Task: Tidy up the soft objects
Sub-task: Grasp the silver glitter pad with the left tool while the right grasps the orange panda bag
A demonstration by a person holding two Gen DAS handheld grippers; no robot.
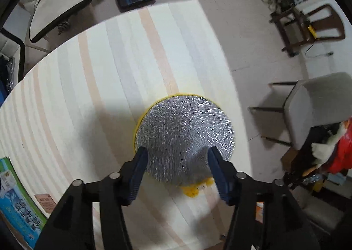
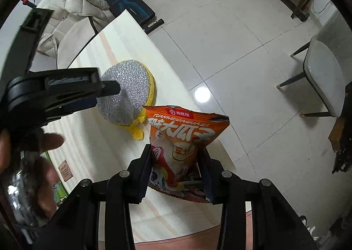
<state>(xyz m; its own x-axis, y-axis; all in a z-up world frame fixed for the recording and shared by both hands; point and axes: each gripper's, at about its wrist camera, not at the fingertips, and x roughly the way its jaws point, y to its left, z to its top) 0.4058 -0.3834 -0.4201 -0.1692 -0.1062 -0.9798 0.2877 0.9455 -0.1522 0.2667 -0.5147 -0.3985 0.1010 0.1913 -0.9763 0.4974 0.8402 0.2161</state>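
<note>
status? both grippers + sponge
Left gripper open over the round scrub sponge, not gripping. Right gripper shut on orange snack bag. Bag's top edge near sponge.

A round scouring pad point(image 1: 183, 137) lies flat on the striped counter point(image 1: 99, 74), its glittering silver mesh face turned up and a yellow sponge layer showing as a thin rim beneath. A yellow loop point(image 2: 137, 132) sticks out from its near edge. Just beside it, near the counter's edge, an orange snack bag point(image 2: 182, 140) printed with white characters stands tilted, its crimped top edge pointing away. The bag's lower part sits pinched between the two dark fingers of the right gripper point(image 2: 176, 169).
</note>
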